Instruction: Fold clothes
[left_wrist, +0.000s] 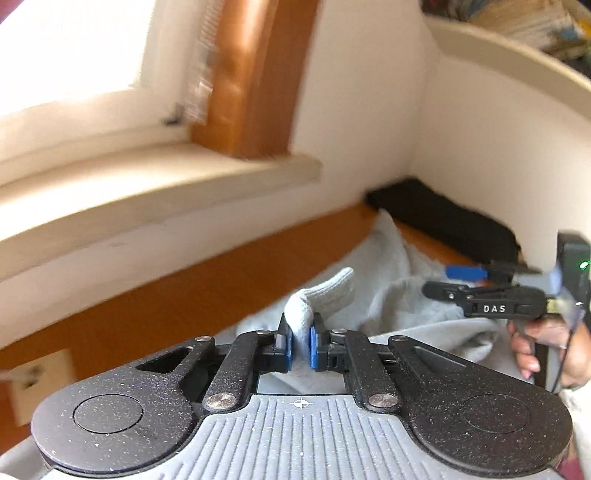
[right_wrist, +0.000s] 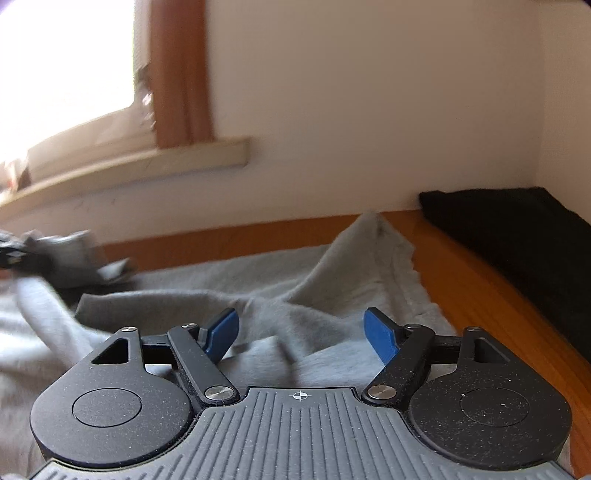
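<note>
A light grey sweatshirt (right_wrist: 303, 295) lies rumpled on an orange wooden table (right_wrist: 476, 291). In the left wrist view my left gripper (left_wrist: 301, 345) is shut on a ribbed cuff (left_wrist: 321, 295) of the grey sweatshirt (left_wrist: 391, 280) and holds it lifted. My right gripper (right_wrist: 301, 334) is open and empty, just above the grey cloth. It also shows in the left wrist view (left_wrist: 448, 280) at the right, over the sweatshirt. The left gripper with the cuff shows blurred at the far left of the right wrist view (right_wrist: 22, 254).
A folded black garment (right_wrist: 517, 236) lies on the table in the far right corner against the white wall; it also shows in the left wrist view (left_wrist: 443, 218). A window sill (left_wrist: 159, 184) and an orange curtain (left_wrist: 255, 74) are behind. A wall socket (left_wrist: 33, 380) is at lower left.
</note>
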